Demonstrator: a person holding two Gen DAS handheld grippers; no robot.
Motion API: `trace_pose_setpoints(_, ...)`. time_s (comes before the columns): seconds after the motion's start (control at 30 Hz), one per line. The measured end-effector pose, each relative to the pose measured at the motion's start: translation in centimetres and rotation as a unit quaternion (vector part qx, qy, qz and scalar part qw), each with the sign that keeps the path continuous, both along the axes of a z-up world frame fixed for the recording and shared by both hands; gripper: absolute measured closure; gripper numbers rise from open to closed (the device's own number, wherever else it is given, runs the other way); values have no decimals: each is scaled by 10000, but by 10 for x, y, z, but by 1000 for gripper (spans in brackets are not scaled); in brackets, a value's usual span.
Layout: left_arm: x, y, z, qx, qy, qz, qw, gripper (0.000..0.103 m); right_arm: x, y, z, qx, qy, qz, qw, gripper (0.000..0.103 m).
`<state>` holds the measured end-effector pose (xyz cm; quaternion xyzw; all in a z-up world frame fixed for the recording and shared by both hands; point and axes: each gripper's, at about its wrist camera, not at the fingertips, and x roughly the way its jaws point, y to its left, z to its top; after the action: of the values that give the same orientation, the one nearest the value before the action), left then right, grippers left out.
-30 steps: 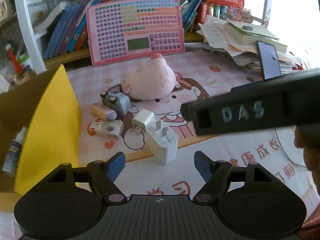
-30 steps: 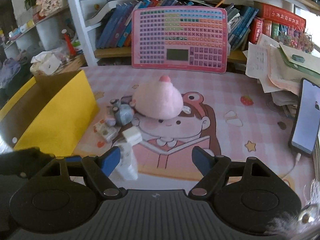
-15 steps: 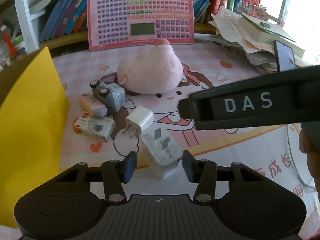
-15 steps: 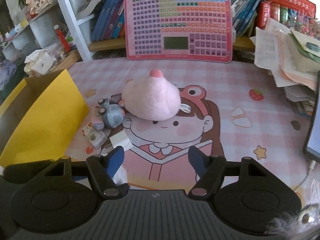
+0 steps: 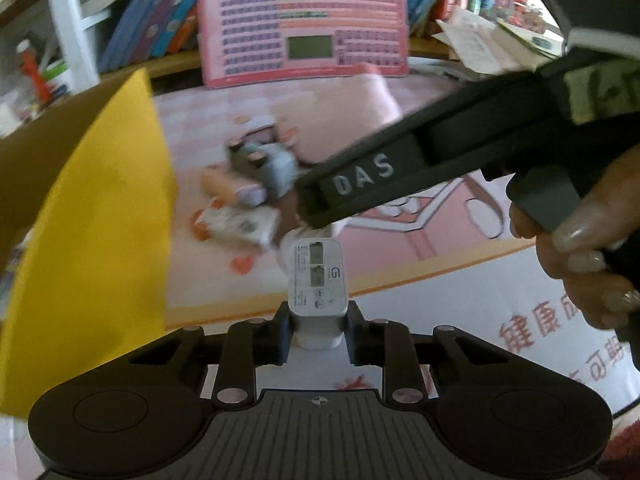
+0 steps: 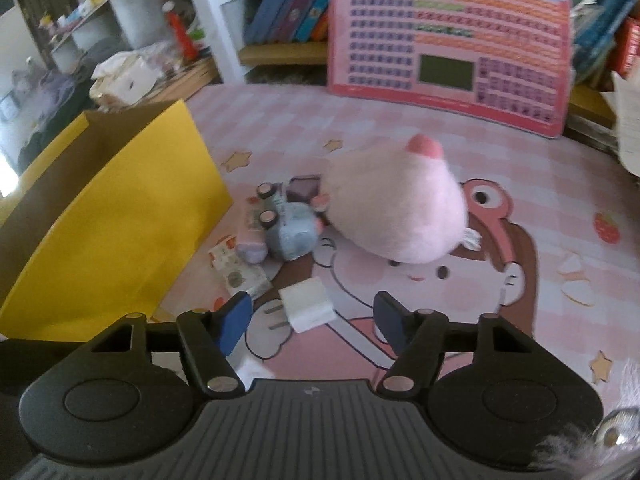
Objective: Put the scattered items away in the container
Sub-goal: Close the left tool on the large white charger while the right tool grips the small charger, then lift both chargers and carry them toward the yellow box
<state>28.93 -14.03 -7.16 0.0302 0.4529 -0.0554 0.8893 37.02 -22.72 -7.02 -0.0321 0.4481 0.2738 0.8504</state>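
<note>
My left gripper (image 5: 318,330) is shut on a large white charger (image 5: 318,280) and holds it above the mat. The yellow cardboard box (image 5: 100,216) stands close on its left. My right gripper (image 6: 312,316) is open, with a small white plug (image 6: 306,304) lying on the mat between its fingers. Beyond it lie a blue-grey toy (image 6: 290,232), a small printed box (image 6: 238,274), a pink tube (image 6: 252,236) and a pink plush (image 6: 396,212). The yellow box also shows in the right wrist view (image 6: 108,224). The right gripper's black body (image 5: 420,172) crosses the left wrist view.
A pink keyboard toy (image 6: 448,40) leans on the bookshelf at the back. Papers (image 5: 492,44) are stacked at the right. The cartoon mat (image 6: 520,280) covers the table. The person's hand (image 5: 580,260) is at the right of the left wrist view.
My left gripper closed on the large white charger and lifted it off the mat. My right gripper moved forward and down over the small white plug, still open.
</note>
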Motion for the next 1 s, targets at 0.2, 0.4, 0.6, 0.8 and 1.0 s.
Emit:
trace_pose_setpoints(0.2, -10, 15, 2, -11, 21, 259, 9997, 78, 7, 20, -16, -397, 25, 353, 9986, 43)
trace_pose_setpoints(0.4, -17, 18, 2, -36, -23, 285, 9996, 78, 7, 31, -23, -635, -131, 528, 9965, 59)
trace_pose_setpoints(0.6, -24, 17, 15, -120, -205, 250, 9994, 78, 0, 27, -21, -566, -100, 442, 9974, 60)
trace_pose_setpoints(0.8, -32, 16, 21, -219, -199, 111, 9995, 78, -19, 17, -9, -489, -110, 394, 9980, 60)
trace_pose_setpoints(1.0, -51, 24, 28, -358, -290, -156, 9988, 78, -39, 8, 0, -461, -85, 223, 9986, 60)
